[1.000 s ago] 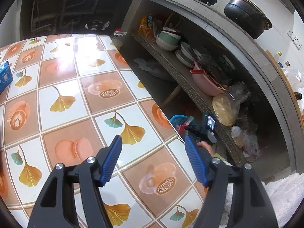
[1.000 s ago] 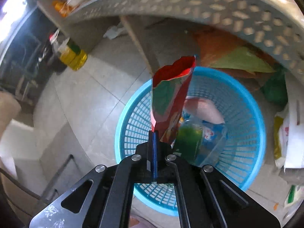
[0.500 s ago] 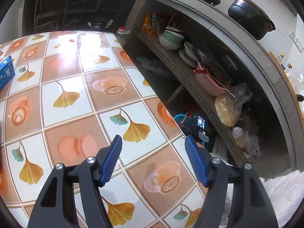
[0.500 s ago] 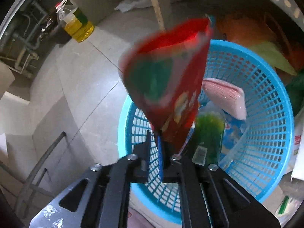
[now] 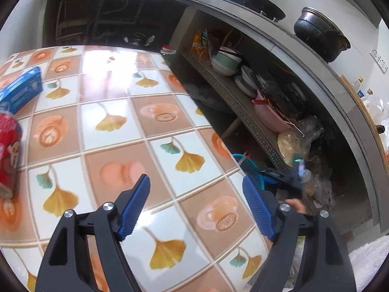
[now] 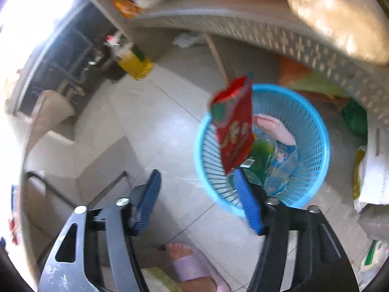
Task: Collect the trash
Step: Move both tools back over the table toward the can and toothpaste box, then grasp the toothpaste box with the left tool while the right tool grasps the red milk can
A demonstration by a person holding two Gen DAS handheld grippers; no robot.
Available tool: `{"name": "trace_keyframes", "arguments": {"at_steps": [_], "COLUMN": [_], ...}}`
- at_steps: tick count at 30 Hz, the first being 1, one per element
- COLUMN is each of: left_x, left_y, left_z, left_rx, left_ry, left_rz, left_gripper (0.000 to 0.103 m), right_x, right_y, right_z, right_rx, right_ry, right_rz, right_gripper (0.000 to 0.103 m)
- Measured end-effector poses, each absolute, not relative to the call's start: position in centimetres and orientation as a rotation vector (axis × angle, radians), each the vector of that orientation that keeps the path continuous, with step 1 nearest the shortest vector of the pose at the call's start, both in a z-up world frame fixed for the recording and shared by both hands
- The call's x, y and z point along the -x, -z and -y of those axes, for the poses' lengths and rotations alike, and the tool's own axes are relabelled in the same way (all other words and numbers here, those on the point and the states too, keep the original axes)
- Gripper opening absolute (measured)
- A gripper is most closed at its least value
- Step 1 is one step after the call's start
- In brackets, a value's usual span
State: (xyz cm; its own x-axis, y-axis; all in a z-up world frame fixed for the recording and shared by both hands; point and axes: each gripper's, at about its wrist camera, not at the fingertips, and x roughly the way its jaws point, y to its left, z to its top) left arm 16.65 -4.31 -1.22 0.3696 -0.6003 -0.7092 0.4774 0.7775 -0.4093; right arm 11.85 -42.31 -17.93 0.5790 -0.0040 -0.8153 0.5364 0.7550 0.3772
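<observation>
Home kitchen, lived-in. Upper right of left wrist view: long counter [image 5: 279, 46] w/ a black pot [image 5: 321, 36] and a wok [image 5: 262, 9] on top. Under it, a perforated metal shelf [image 5: 243, 112] w/ stacked bowls [image 5: 226, 60], plates, a pink basin [image 5: 272, 119], bagged food. Left half: table [image 5: 136, 121] in a ginkgo-leaf and cup print cloth. Right wrist view: pale tiled floor [image 6: 155, 126], cooking oil bottle [image 6: 133, 60] upper left, blue plastic basket [image 6: 311, 146] mid-right holding wrappers, a slippered foot [image 6: 192, 265] at bottom.
</observation>
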Motion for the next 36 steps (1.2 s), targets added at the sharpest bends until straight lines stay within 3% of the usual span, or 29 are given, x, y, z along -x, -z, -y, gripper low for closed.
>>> {"name": "trace_keyframes", "arguments": {"at_steps": [4,9,16,29,36], "left_x": [-15.9,-14.5,-12.8,-10.2,-9.5], "left_y": [1.2,0.8,0.5,1.7,2.4], "left_z": [2.0,-2.1,-8.3,-15.1,-17.5], "left_rx": [0.148,0.163,0.214,0.094,0.103], "left_ry": [0.646,0.538,0.399,0.121,0.06], "left_rz": [-0.956,-0.909,-0.866,-0.84,-0.854], "left_gripper": [0.082,0.091,0.095,0.096,0.096], "right_x": [-12.0,-13.7,-20.1,-32.2,-34.5], "right_y": [12.7,6.2,1.9,3.7,7.1], "right_z": [38.9,33.5,23.4,-1.9,-6.5], "right_rx": [-0.588,-0.538,-0.47,-0.323,-0.363], "right_ry": [0.253,0.07,-0.247,-0.624,-0.599], "right_rz": [-0.857,-0.78,-0.824,-1.132,-1.217], "right_gripper": [0.077,0.079,0.084,0.084,0.084]}}
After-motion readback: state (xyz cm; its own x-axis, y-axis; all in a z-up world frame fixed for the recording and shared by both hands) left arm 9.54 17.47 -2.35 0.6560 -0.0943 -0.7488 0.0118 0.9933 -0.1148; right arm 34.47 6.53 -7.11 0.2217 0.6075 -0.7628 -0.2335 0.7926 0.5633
